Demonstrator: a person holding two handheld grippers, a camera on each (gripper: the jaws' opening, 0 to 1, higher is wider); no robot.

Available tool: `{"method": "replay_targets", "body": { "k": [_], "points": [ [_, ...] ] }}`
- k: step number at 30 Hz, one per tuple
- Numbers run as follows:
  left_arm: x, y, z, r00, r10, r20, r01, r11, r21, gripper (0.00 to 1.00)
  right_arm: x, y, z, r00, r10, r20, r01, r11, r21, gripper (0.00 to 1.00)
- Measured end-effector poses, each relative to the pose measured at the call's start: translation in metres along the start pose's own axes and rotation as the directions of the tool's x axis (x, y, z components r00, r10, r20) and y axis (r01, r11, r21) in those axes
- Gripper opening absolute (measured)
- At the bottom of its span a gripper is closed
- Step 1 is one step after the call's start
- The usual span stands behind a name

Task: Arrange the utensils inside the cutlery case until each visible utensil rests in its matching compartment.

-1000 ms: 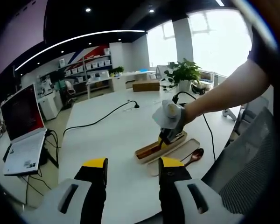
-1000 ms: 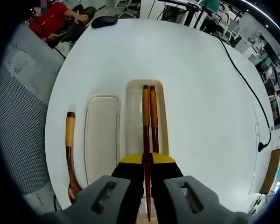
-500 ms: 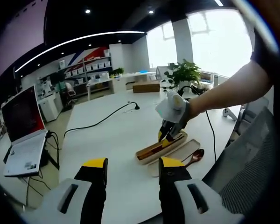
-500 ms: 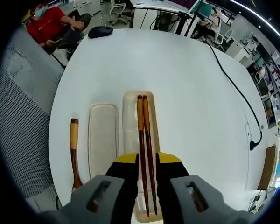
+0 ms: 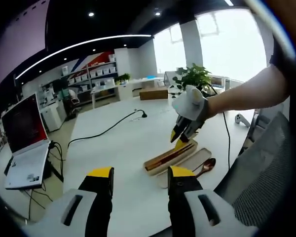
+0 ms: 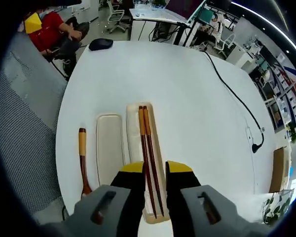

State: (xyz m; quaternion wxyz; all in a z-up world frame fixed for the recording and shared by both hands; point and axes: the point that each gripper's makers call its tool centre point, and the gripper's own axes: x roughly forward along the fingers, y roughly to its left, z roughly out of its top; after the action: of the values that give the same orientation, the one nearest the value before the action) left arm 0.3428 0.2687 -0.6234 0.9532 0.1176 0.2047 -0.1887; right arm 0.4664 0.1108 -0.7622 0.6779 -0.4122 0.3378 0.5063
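Observation:
Two brown chopsticks (image 6: 144, 133) lie side by side in the long beige cutlery case tray (image 6: 133, 123) on the white round table. My right gripper (image 6: 156, 168) hovers open above their near ends, touching nothing. Left of the tray lies the case's flat lid (image 6: 109, 143), and beyond it a wooden spoon (image 6: 82, 148) rests on the tabletop. In the left gripper view, my left gripper (image 5: 140, 173) is open and empty, well back from the case (image 5: 160, 162). The right gripper (image 5: 177, 139) hangs above the case's far end, with the lid (image 5: 190, 163) and spoon (image 5: 207, 164) to the right.
A black cable (image 6: 232, 89) runs across the table and a black mouse (image 6: 100, 44) sits at its far edge. A person in red (image 6: 44, 29) sits beyond. A mesh chair (image 6: 24, 123) stands by the table. A laptop (image 5: 24, 138) and a potted plant (image 5: 195, 76) stand further off.
My right gripper has opened, let go of the chopsticks in the tray and lifted away from the case. The left gripper has stayed put.

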Motion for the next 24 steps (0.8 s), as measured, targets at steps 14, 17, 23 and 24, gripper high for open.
{"method": "replay_targets", "body": {
  "k": [14,17,23,24],
  "points": [
    [-0.002,-0.001,0.004,1.000,0.004,0.018,-0.004,1.000,0.007,0.44,-0.019,0.005,-0.011,1.000,-0.024,0.004,0.024,0.999,0.034,0.15],
    [-0.002,-0.001,0.005,1.000,0.005,0.020,-0.005,1.000,0.009,0.44,-0.023,0.005,-0.013,1.000,-0.030,0.006,0.030,0.999,0.042,0.15],
    [-0.002,-0.001,0.005,1.000,0.004,0.020,-0.004,1.000,0.015,0.44,-0.030,0.010,-0.021,0.999,-0.037,0.006,0.036,0.997,0.062,0.16],
    [-0.002,-0.001,0.005,1.000,0.004,0.020,-0.004,1.000,0.015,0.44,-0.031,0.011,-0.022,0.999,-0.037,0.006,0.037,0.997,0.067,0.16]
  ]
}}
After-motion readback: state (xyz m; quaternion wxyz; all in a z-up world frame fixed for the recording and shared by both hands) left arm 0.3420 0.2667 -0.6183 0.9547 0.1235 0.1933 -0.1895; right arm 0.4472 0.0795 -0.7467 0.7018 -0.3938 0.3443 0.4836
